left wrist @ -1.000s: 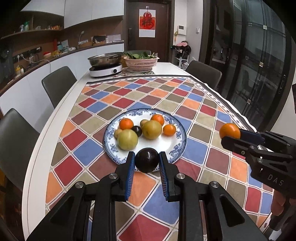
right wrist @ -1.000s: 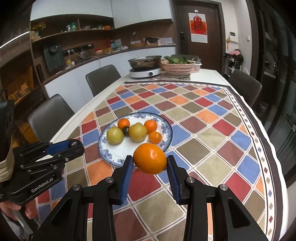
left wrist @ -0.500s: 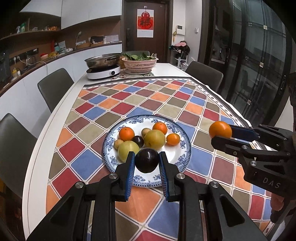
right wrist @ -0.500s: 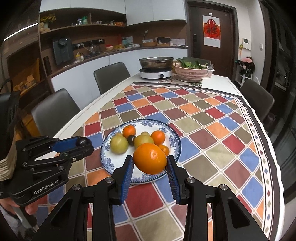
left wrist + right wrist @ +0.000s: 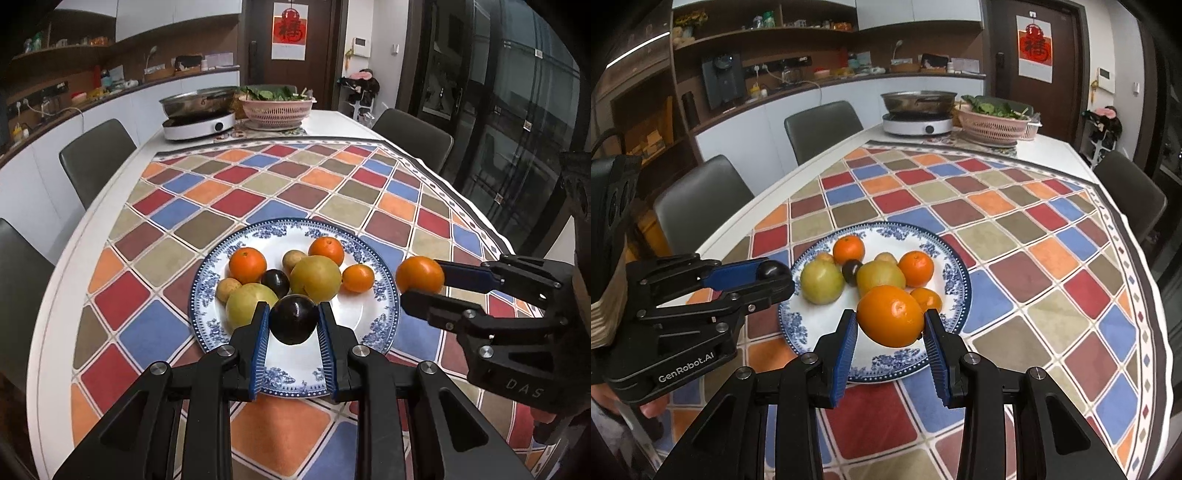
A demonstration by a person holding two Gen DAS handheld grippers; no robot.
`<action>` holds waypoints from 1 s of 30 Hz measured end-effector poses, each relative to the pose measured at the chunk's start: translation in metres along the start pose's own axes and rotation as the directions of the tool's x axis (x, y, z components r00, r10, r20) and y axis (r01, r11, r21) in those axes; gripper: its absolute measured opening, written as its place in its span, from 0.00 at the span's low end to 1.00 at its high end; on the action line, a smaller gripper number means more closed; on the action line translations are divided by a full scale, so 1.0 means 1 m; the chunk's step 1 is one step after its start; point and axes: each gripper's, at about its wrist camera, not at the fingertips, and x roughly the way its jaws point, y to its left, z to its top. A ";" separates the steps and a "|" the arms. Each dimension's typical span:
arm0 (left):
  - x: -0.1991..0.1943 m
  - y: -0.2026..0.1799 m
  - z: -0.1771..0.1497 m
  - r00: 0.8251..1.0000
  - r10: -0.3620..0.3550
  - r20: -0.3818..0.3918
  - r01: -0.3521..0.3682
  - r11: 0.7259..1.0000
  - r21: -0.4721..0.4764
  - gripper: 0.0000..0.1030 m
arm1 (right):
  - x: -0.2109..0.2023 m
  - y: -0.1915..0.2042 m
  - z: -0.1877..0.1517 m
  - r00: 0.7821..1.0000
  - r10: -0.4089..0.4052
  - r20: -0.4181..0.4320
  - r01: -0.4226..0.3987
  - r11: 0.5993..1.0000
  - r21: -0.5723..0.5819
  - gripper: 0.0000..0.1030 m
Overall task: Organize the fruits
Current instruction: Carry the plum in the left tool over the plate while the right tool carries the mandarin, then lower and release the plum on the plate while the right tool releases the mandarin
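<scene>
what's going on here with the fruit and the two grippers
A person holds a gripper in each hand over a blue and white plate of fruit. The left gripper is shut on a dark plum, the right gripper on an orange. Both fruits hang above the plate's near edge, not yet set down.

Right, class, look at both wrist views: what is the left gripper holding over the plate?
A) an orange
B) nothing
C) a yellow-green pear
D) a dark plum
D: the left gripper is shut on a dark plum above the blue-and-white plate, while the orange sits in the right gripper.
</scene>
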 end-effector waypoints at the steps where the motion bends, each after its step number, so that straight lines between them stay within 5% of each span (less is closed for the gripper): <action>1: 0.002 0.000 0.000 1.000 -0.003 -0.004 0.003 1.000 0.000 0.25 | 0.004 -0.001 0.000 1.000 0.005 -0.008 -0.005 1.000 -0.002 0.37; 16: 0.048 0.000 0.004 0.993 -0.036 -0.109 0.040 0.998 0.038 0.26 | 0.052 -0.015 -0.001 0.993 0.061 -0.104 -0.059 0.998 0.017 0.37; 30: 0.045 0.000 0.006 0.995 -0.008 -0.099 0.013 0.999 0.045 0.34 | 0.062 -0.023 -0.002 0.989 0.083 -0.118 -0.075 0.995 0.072 0.38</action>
